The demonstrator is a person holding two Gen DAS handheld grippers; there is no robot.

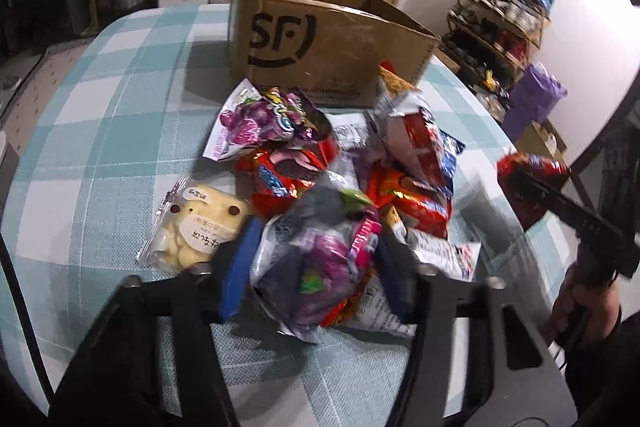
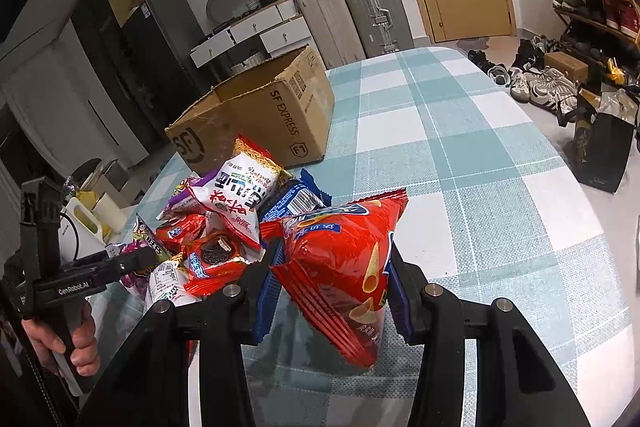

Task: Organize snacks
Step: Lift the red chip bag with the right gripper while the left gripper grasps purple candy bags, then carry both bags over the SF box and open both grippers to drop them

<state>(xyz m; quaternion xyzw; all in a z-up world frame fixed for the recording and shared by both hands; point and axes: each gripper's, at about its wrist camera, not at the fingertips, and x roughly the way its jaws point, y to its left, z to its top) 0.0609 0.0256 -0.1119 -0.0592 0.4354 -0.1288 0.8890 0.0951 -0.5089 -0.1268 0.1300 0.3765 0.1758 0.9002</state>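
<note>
Left gripper (image 1: 316, 259) clamped a purple bag (image 1: 316, 267) off the pile's six o'clock; right gripper (image 2: 332, 291) pinched a red bag (image 2: 344, 267). Box (image 1: 320, 43) stood at twelve.

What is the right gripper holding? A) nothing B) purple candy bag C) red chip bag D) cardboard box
C: the right gripper has its fingers closed on the red chip bag, lifted off the table; the purple candy bag sits between the left gripper's fingers instead.
</note>
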